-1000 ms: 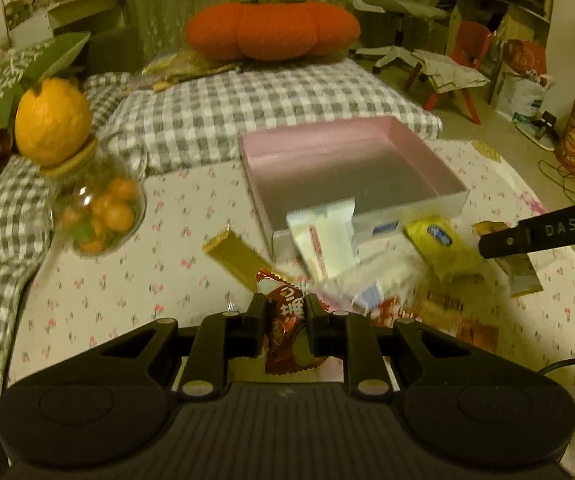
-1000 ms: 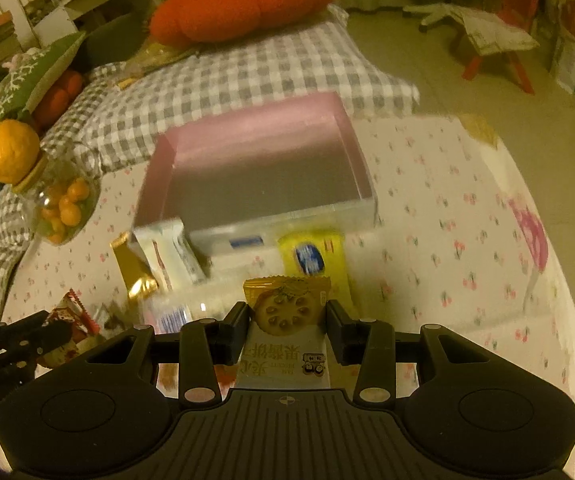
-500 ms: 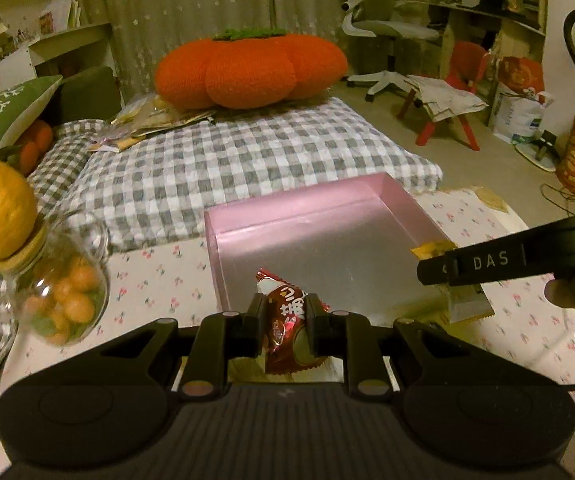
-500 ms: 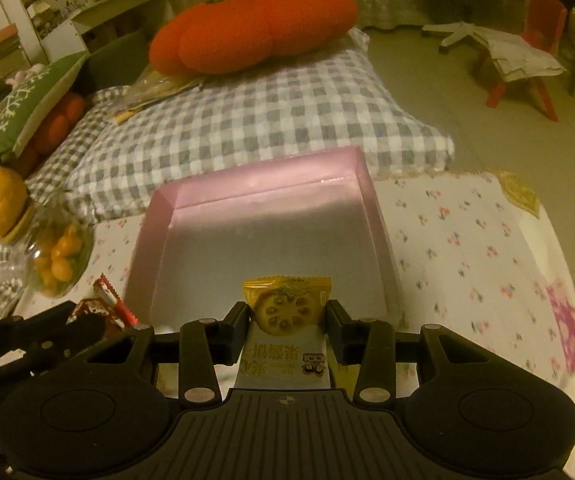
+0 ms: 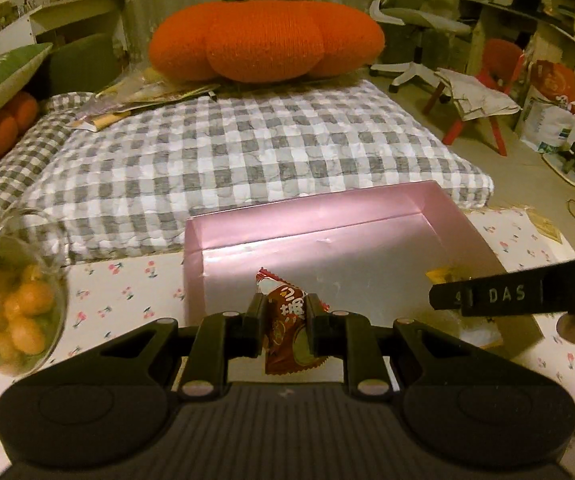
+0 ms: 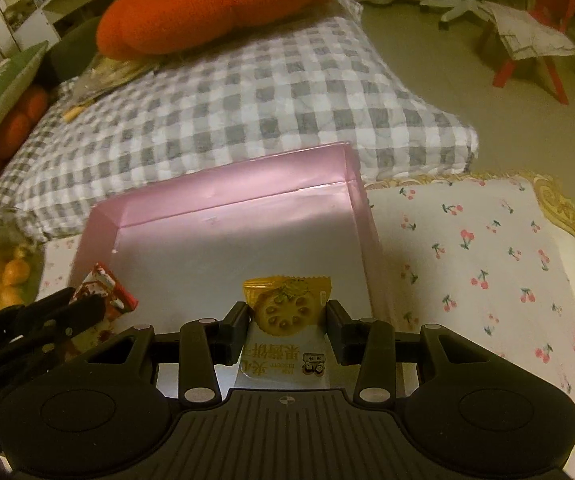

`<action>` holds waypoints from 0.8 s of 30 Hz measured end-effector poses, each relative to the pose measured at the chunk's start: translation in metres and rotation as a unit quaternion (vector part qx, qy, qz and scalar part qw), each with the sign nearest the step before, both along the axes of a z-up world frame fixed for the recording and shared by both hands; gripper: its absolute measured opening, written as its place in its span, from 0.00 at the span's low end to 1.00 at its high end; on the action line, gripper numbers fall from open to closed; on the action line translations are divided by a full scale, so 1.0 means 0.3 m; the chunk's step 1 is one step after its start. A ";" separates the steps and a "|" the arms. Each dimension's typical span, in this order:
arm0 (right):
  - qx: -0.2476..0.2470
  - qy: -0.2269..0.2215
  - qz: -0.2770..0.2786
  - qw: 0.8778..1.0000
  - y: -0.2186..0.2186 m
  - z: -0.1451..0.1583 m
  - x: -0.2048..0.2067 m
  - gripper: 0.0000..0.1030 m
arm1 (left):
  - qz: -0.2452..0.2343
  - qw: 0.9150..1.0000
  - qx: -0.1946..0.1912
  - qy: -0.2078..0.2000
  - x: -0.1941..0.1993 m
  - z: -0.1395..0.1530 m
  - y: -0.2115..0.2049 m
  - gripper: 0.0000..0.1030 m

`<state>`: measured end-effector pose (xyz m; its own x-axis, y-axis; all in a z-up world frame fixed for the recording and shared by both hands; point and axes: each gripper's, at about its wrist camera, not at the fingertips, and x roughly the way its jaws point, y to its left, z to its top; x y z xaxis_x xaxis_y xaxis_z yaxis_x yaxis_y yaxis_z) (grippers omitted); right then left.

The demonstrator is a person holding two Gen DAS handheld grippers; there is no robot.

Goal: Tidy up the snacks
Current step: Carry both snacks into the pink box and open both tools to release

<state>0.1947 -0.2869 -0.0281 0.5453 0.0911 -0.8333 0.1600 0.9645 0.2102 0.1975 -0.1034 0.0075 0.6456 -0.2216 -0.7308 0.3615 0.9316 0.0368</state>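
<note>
A shallow pink box (image 5: 311, 208) (image 6: 223, 196) with a bare grey floor lies on the cherry-print cloth, right in front of both grippers. My left gripper (image 5: 286, 322) is shut on a red-brown snack packet (image 5: 287, 320), which hangs over the box's near left part. My right gripper (image 6: 287, 326) is shut on a yellow and white biscuit packet (image 6: 285, 312) over the box's near right part. In the right wrist view the left gripper (image 6: 103, 304) and its red packet (image 6: 101, 286) show at the left. The right gripper's finger (image 5: 487, 294) crosses the left wrist view.
A glass jar of orange candies (image 5: 11, 304) (image 6: 3, 268) stands left of the box. Beyond the box lies a grey checked cushion (image 5: 247, 148) with an orange pumpkin pillow (image 5: 263, 36) on it. The cloth (image 6: 487, 264) runs right to a gold trimmed edge.
Both grippers have carried their packets forward from the snack pile at the box's front wall to over the box floor. The pile has dropped out of view.
</note>
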 end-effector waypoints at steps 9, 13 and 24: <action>-0.013 0.009 0.006 1.000 0.010 -0.051 0.064 0.40 | 0.001 1.000 -0.018 0.019 0.096 -0.053 -0.023 0.18; -0.020 0.013 0.006 1.000 0.015 -0.059 0.077 0.40 | 0.007 0.999 -0.024 0.027 0.124 -0.061 -0.020 0.18; -0.030 0.017 0.014 0.999 0.031 -0.063 0.094 0.41 | 0.013 0.998 -0.044 0.048 0.177 -0.085 -0.001 0.19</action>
